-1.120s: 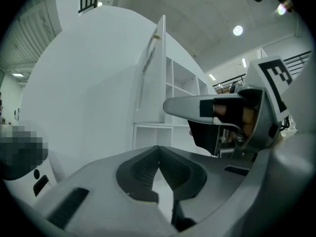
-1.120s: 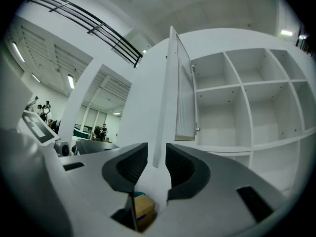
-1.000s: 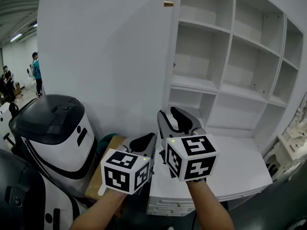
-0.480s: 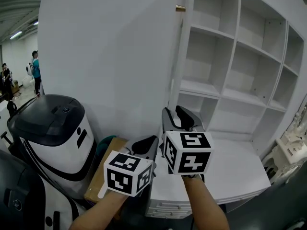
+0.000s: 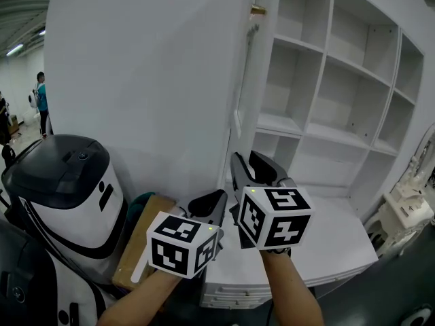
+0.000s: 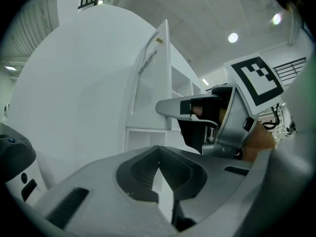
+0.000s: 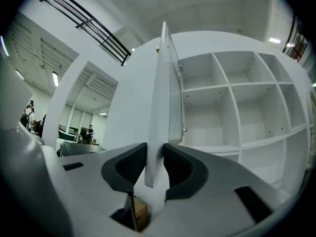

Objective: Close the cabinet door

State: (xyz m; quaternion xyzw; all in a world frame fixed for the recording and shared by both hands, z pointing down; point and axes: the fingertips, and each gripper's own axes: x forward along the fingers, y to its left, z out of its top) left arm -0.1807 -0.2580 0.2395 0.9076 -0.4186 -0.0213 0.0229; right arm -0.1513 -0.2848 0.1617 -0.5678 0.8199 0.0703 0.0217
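the door [image 5: 149,80] stands open, swung out left of the cabinet [image 5: 319,131] shelves. the right gripper [image 7: 155,157] has the door's free edge, near the bottom corner, between its jaws, which have just been closing and touch it on both sides. the left gripper [image 6: 158,152] hovers beside it, jaws together, empty.

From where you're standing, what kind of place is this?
Likely a workshop or test hall: a white cabinet of empty shelves, a white-and-black rounded machine beside it, people standing far off under strip lights.
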